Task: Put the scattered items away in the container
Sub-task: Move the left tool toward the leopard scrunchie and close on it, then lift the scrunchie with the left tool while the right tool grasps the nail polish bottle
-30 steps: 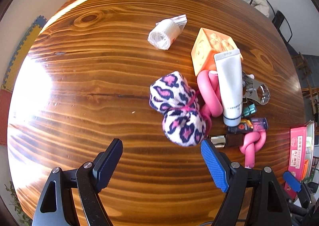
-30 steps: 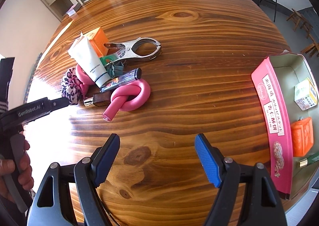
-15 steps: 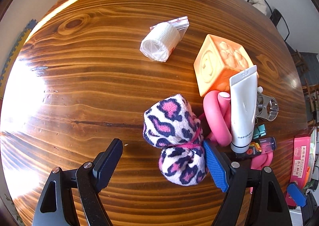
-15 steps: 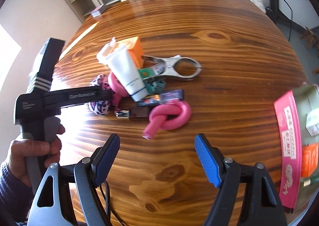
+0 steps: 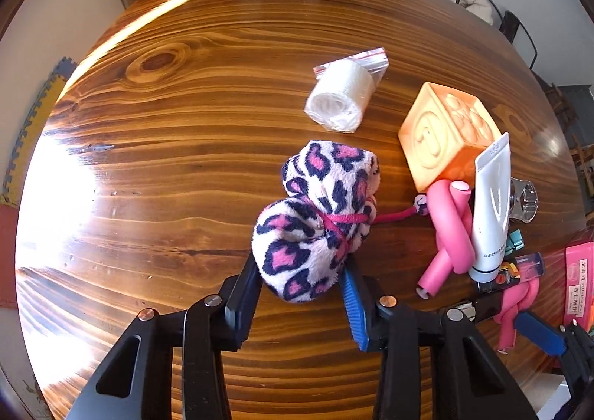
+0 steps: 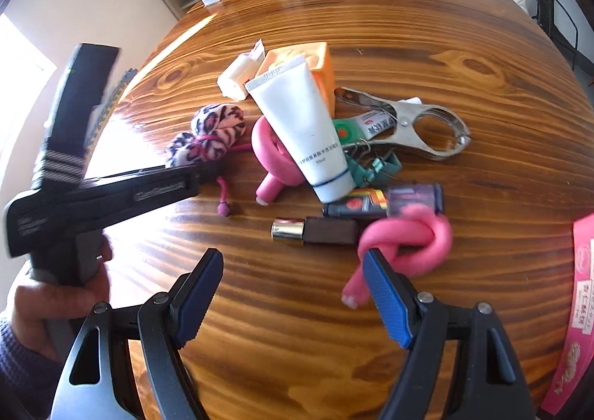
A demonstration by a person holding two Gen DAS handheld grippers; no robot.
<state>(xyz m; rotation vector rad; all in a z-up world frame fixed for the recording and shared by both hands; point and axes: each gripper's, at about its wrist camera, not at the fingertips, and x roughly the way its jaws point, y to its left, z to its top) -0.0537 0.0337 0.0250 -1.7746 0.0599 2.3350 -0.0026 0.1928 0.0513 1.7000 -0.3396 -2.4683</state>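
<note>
The left gripper [image 5: 302, 281] has just been closing; its pads now press the near lobe of the leopard-print pouch [image 5: 315, 212] on the counter [image 5: 185, 123]. The pouch's long axis runs straight ahead (drawstring trailing right). The right gripper [image 6: 293, 286] stands wide, empty.

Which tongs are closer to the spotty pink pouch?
Left. The left tongs have just been closing around the spotty pink pouch. The right tongs hang open apart from it, near a knotted pink foam roller.
</note>
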